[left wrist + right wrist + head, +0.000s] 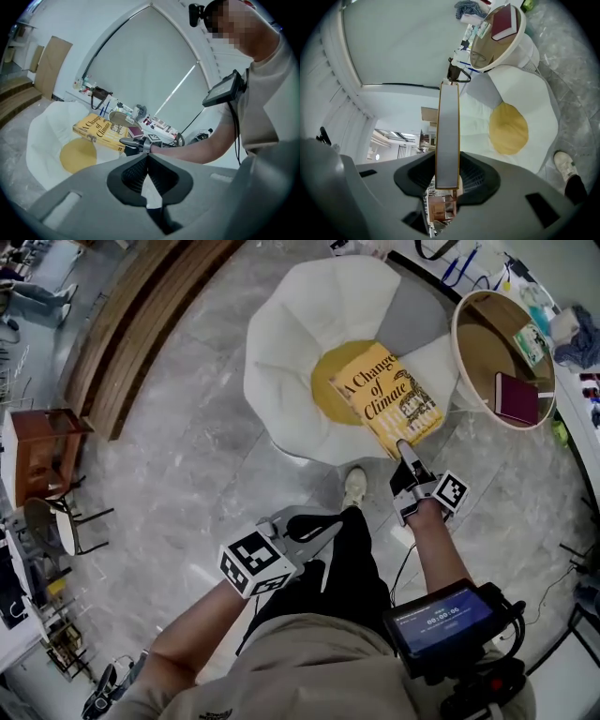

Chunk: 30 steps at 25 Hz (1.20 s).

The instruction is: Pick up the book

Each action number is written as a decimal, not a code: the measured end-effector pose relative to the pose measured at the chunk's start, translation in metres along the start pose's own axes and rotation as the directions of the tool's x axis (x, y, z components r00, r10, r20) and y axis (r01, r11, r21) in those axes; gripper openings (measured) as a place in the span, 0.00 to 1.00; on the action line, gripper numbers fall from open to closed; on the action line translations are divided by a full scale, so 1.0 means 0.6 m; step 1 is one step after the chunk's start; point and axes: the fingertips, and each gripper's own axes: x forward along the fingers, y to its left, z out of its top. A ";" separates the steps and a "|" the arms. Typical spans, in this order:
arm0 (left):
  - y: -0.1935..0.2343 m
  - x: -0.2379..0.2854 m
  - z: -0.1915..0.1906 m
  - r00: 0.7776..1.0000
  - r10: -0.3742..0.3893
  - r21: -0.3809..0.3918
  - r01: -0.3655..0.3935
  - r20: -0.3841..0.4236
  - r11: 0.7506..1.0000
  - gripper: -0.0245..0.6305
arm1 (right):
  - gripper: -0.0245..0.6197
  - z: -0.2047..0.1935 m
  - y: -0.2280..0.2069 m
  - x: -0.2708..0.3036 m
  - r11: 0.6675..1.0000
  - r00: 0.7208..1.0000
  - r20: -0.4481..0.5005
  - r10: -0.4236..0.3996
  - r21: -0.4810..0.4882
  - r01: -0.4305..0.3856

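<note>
A yellow book (389,395) titled "A Change of Climate" hangs in the air over the yolk-yellow middle of a white egg-shaped seat (281,362). My right gripper (403,448) is shut on the book's near edge. In the right gripper view the book (449,131) stands edge-on between the pads, its pale page edge facing me. The left gripper view shows the book (96,129) from the side, with the right gripper (129,143) clamped on it. My left gripper (323,526) hovers lower, by the person's leg, shut with nothing between its pads (140,171).
A round wooden side table (457,343) at the right carries a maroon book (516,397) and a small green one. Wooden furniture (42,451) and chairs stand at the far left. The person's shoe (354,486) rests by the seat. Cluttered shelves line the right wall.
</note>
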 end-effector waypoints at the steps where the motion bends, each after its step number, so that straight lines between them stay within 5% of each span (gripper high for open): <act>1: -0.011 -0.017 -0.003 1.000 0.001 0.013 -0.001 0.002 1.000 0.05 | 0.28 -0.013 0.023 -0.015 1.000 1.000 0.005 0.015 -0.002 -0.015; 11: -0.097 -0.142 -0.028 0.998 0.014 0.074 -0.019 0.065 0.997 0.05 | 0.28 -0.129 0.221 -0.166 0.991 0.991 0.038 0.125 -0.043 -0.123; 16: -0.184 -0.228 -0.060 0.997 0.001 0.119 -0.010 0.072 0.993 0.05 | 0.28 -0.237 0.312 -0.263 0.985 0.986 0.047 0.160 -0.073 -0.156; 25: -0.149 -0.226 -0.037 0.994 -0.047 0.117 0.036 0.094 0.992 0.05 | 0.28 -0.258 0.332 -0.280 0.985 0.987 0.046 0.156 -0.085 -0.152; 30: -0.225 -0.248 -0.063 0.992 -0.056 0.120 0.043 0.112 0.992 0.05 | 0.28 -0.300 0.347 -0.375 0.983 0.986 0.059 0.158 -0.102 -0.152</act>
